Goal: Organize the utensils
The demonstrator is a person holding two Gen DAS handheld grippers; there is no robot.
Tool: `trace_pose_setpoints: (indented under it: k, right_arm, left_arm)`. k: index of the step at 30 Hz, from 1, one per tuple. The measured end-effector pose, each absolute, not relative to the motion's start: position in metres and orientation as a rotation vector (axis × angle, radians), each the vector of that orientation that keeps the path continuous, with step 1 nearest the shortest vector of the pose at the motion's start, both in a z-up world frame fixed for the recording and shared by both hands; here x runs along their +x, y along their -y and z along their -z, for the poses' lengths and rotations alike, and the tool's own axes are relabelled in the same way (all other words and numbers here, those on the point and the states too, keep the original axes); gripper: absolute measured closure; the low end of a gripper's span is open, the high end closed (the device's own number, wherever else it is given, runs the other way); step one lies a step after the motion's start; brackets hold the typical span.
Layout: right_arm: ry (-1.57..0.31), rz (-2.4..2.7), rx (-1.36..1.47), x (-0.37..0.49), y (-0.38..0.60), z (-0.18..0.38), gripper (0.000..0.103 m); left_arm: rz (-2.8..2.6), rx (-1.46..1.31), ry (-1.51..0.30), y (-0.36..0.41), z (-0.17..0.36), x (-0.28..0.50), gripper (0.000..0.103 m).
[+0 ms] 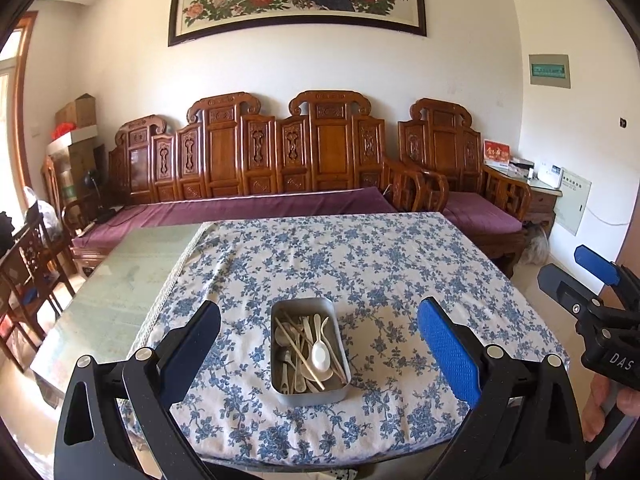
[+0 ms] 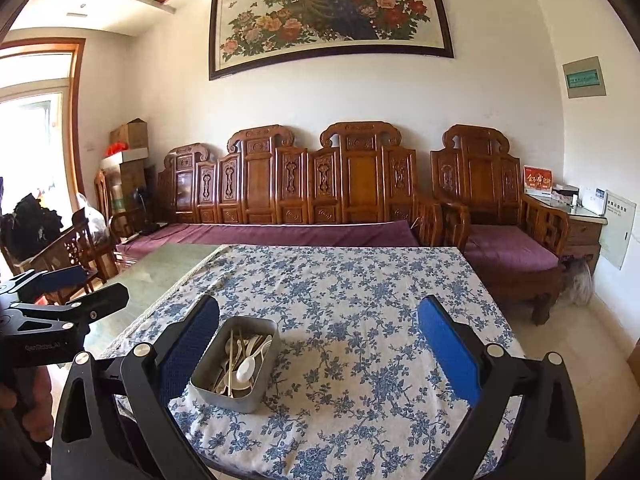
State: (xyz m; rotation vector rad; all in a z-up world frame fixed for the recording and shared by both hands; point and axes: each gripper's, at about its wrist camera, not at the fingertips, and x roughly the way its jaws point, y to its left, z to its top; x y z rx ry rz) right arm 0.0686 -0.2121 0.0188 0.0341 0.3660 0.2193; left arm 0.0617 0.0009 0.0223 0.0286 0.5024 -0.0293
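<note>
A rectangular metal tin (image 1: 310, 394) (image 2: 224, 394) stands on the blue-flowered tablecloth (image 1: 360, 264) (image 2: 352, 280), near the table's front edge. Inside lie several white spoons (image 1: 320, 354) (image 2: 245, 369) and wooden chopsticks (image 1: 301, 346) (image 2: 231, 360), jumbled together. My left gripper (image 1: 320, 336) is open above the near edge, the tin between its fingers in view but farther ahead. My right gripper (image 2: 318, 340) is open too, with the tin just inside its left finger (image 2: 188, 344). Each gripper shows at the other view's edge: the right gripper (image 1: 588, 280) and the left gripper (image 2: 68, 292).
The cloth covers the right part of a glass-topped table (image 1: 120, 280) (image 2: 160, 276). A carved wooden sofa (image 1: 280, 148) (image 2: 320, 176) with purple cushions runs behind it. Wooden chairs (image 1: 28, 264) stand to the left. A hand (image 1: 604, 408) holds the right gripper's handle.
</note>
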Motion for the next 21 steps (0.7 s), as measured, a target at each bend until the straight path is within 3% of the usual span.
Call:
trace_pose_setpoints:
  k: [21]
  right_arm:
    - [-0.372,-0.221,0.039,0.0719,0.2123,-0.0133,0.003]
  left_arm:
    - [0.035,0.036,-0.486,0.0035,-0.0244,0.0528,0.008]
